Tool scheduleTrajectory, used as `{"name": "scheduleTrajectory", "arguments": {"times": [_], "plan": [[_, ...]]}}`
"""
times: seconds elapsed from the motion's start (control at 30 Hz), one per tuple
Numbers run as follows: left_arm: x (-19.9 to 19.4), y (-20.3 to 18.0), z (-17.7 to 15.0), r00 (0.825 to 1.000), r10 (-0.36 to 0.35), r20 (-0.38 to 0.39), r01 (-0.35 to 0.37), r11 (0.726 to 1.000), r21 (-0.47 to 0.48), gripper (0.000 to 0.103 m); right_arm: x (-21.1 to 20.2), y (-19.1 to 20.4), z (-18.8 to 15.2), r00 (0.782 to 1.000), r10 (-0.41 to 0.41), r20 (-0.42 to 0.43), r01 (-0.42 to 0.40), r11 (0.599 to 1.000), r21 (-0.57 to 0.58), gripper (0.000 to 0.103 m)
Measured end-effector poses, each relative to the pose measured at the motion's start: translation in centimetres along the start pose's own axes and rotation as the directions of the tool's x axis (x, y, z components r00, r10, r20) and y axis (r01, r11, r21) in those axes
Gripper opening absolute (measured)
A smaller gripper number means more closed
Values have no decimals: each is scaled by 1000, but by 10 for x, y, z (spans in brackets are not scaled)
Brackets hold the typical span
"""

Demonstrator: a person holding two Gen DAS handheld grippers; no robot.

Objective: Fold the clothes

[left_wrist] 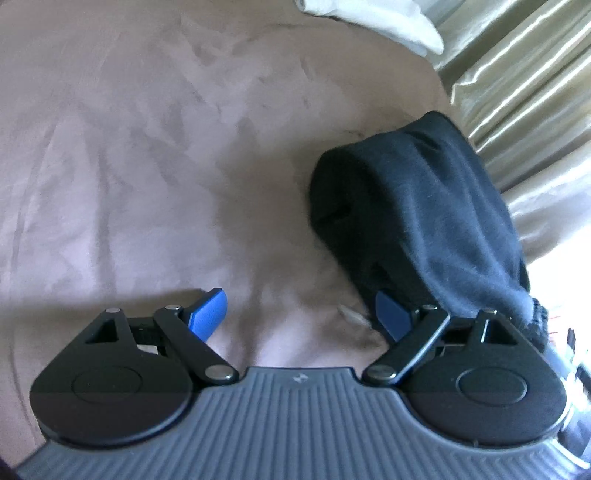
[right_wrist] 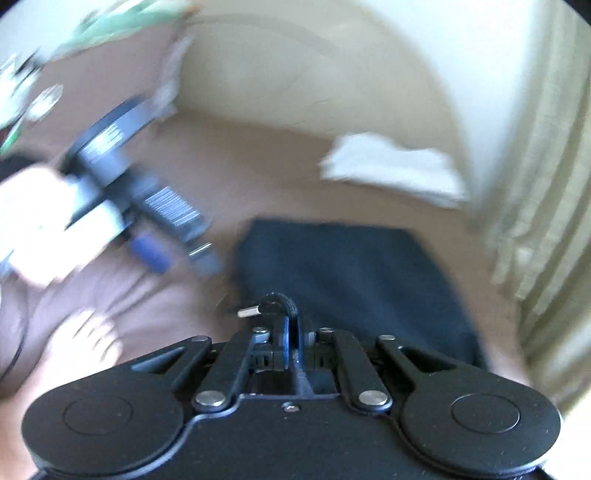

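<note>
A dark navy garment (left_wrist: 417,206) lies on a pinkish-brown bedsheet (left_wrist: 147,147). In the left wrist view it hangs lifted toward the lower right. My left gripper (left_wrist: 299,310) is open and empty, its blue pads (left_wrist: 208,310) wide apart, the right one against the garment's edge. My right gripper (right_wrist: 290,332) is shut on the garment's waistband with its drawstring (right_wrist: 275,302). The rest of the garment (right_wrist: 351,273) lies flat ahead of it. The left gripper (right_wrist: 147,221) shows blurred at the left of the right wrist view.
A folded white cloth (right_wrist: 391,170) lies at the far side of the bed and also shows in the left wrist view (left_wrist: 373,22). Pale green curtains (left_wrist: 524,74) hang along the right. A cream wall (right_wrist: 332,66) stands behind.
</note>
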State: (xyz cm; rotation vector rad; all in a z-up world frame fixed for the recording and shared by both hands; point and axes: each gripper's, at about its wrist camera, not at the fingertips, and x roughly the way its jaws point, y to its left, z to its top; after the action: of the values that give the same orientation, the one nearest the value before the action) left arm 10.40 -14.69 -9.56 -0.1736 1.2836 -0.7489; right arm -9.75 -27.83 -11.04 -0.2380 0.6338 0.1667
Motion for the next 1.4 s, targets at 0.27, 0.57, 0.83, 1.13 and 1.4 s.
{"name": "scheduleTrajectory", "arguments": {"times": [0.27,0.57,0.83,1.13,1.4], "plan": [[-2,-19,-9,1000,-5,13,5,999,38,88,20,-71,-27,982,-153,-112,181,933,311,5],[-31,-65,-16,990,-5,141,-27,975,219,88,32,-123,-8,980,-136,-143,191,833,519,9],[-21,-74,-19,991,37,125,-72,956,286,88,36,-144,-11,934,-263,-242,353,787,506,34],[-5,-103,63,981,116,152,-172,885,432,90,-34,-182,-85,993,-100,-64,102,445,890,67],[12,-71,84,978,156,135,-199,885,422,96,-14,-190,-163,987,160,30,-26,-24,999,86]]}}
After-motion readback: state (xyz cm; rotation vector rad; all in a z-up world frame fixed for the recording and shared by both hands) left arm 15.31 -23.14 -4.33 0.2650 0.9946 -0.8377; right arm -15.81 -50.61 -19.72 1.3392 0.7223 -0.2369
